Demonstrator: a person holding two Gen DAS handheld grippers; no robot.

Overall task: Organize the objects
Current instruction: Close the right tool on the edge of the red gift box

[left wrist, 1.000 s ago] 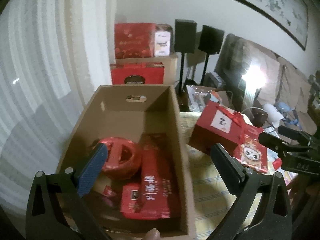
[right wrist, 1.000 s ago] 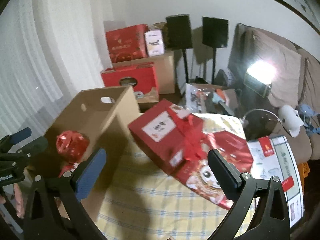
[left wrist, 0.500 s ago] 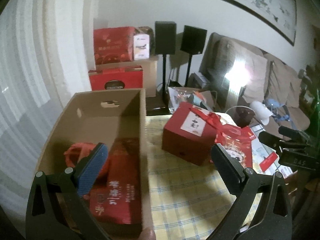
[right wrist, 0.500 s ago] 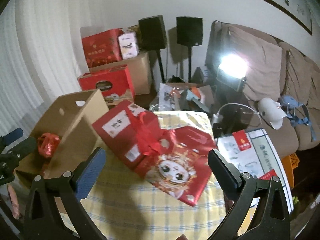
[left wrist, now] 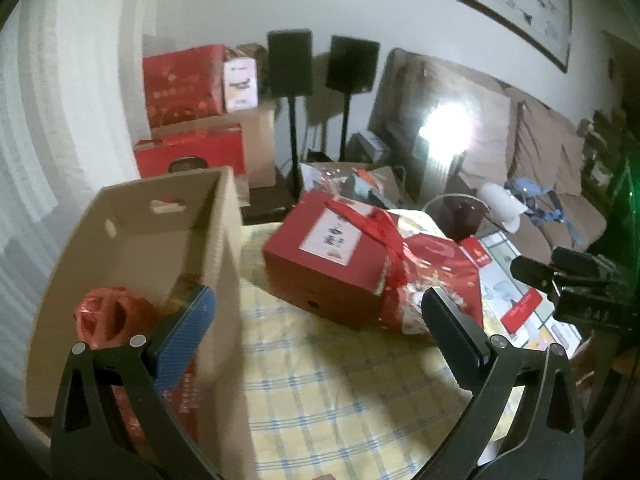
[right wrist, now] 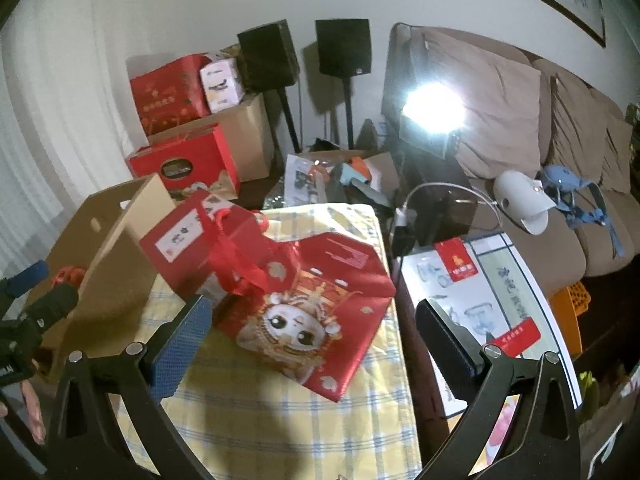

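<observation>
An open cardboard box (left wrist: 132,240) (right wrist: 116,264) stands at the left of a yellow checked table (left wrist: 328,392) (right wrist: 260,412); inside it lie a red lantern ball (left wrist: 106,316) and red packets. A red gift box with a ribbon (left wrist: 328,260) (right wrist: 192,240) sits mid-table, leaning against a red cartoon-print bag (left wrist: 432,284) (right wrist: 308,316). My left gripper (left wrist: 318,328) hangs open over the box's right wall and the cloth, holding nothing. My right gripper (right wrist: 314,340) is open just in front of the red bag, empty. Each gripper also shows at the edge of the other's view.
Red cartons on a brown box (left wrist: 188,84) stand behind the table, beside two black speakers on stands (left wrist: 290,64). A bright lamp (right wrist: 434,108), a sofa (right wrist: 520,128) and a white printed board (right wrist: 472,300) are at the right. A hand (right wrist: 32,412) shows at lower left.
Both views have swung right, off the cardboard box toward the gift box and bag. The right gripper is closer to the red bag. Both stayed open.
</observation>
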